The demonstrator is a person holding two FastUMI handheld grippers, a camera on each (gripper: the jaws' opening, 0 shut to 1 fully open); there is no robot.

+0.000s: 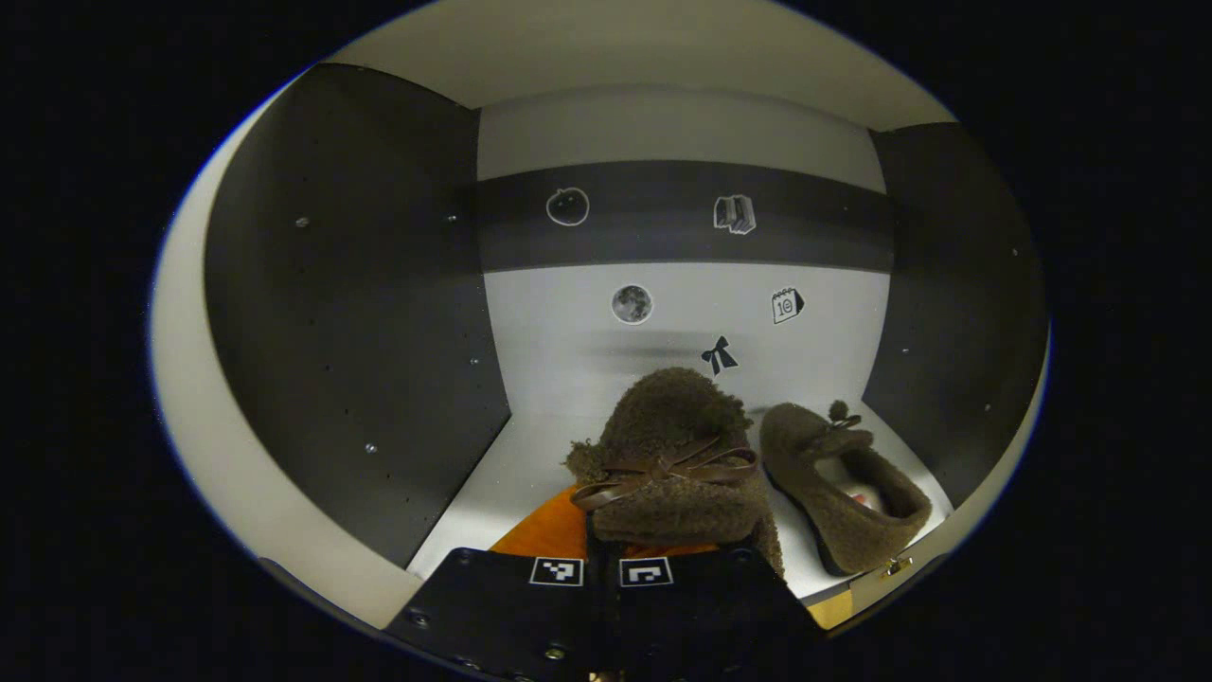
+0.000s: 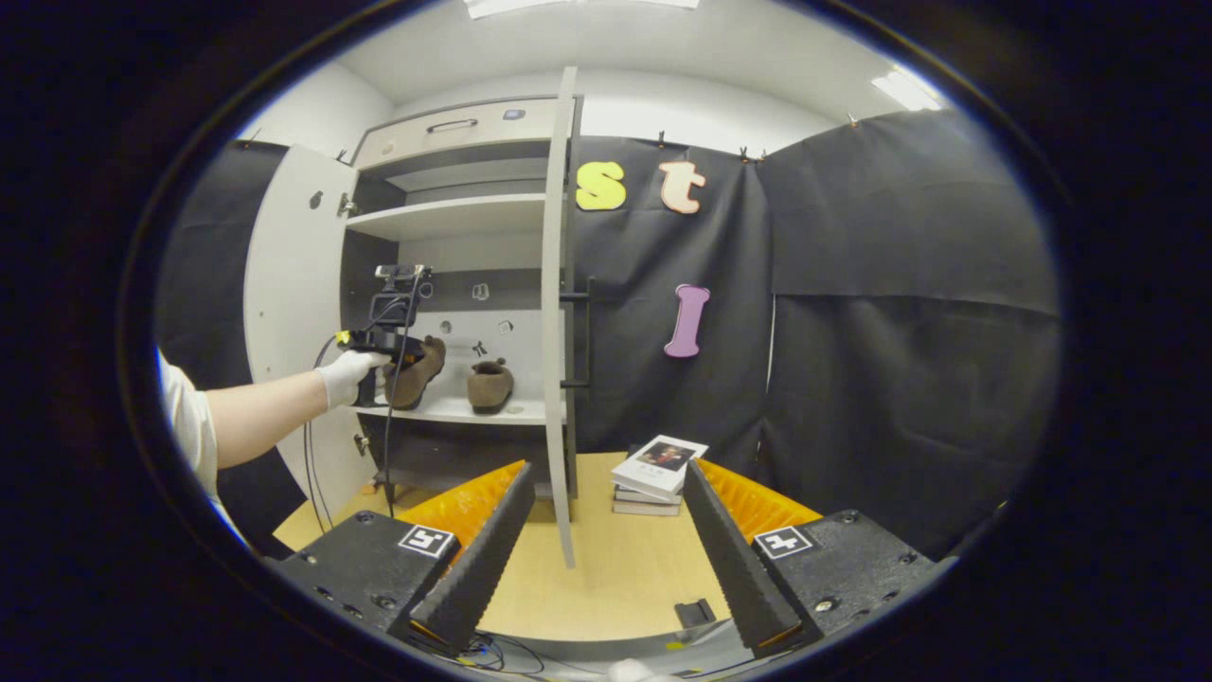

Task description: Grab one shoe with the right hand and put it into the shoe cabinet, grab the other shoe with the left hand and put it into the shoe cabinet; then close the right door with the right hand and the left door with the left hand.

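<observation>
A small stack of books (image 2: 656,474) sits on the light wooden bench (image 2: 625,559), with the top white book lying a bit crooked. A little black clip-like thing (image 2: 698,612) lies on the bench near the front edge. Thin black cables (image 2: 312,455) hang down at the left. Ceiling lights (image 2: 904,90) shine up above.

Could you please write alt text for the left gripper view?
The left tool holds a fuzzy brown shoe with a bow just inside the cabinet. A matching second shoe already lies on the shelf to its right, below small stickers on the back wall.
</observation>
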